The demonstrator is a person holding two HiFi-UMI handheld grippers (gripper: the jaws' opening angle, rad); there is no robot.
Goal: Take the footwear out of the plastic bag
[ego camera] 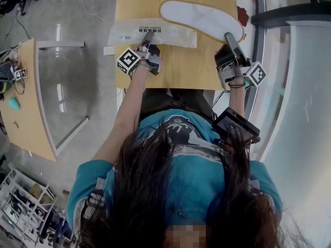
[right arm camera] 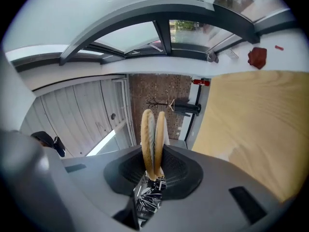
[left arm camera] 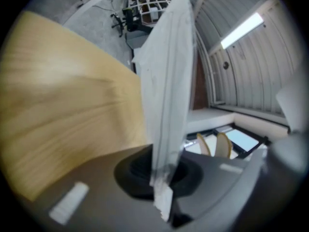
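left gripper (ego camera: 148,36) pinches plastic bag (ego camera: 173,34); right gripper (ego camera: 228,36) grips footwear (ego camera: 199,15).

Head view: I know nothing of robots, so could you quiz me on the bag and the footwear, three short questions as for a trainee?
1. True or false: the left gripper has its fingers shut on the bag.
2. What does the right gripper hold? A) a cup B) the footwear C) nothing
3. Is the footwear inside the bag or out of it?
Key: 1 true; 2 B; 3 out of it.
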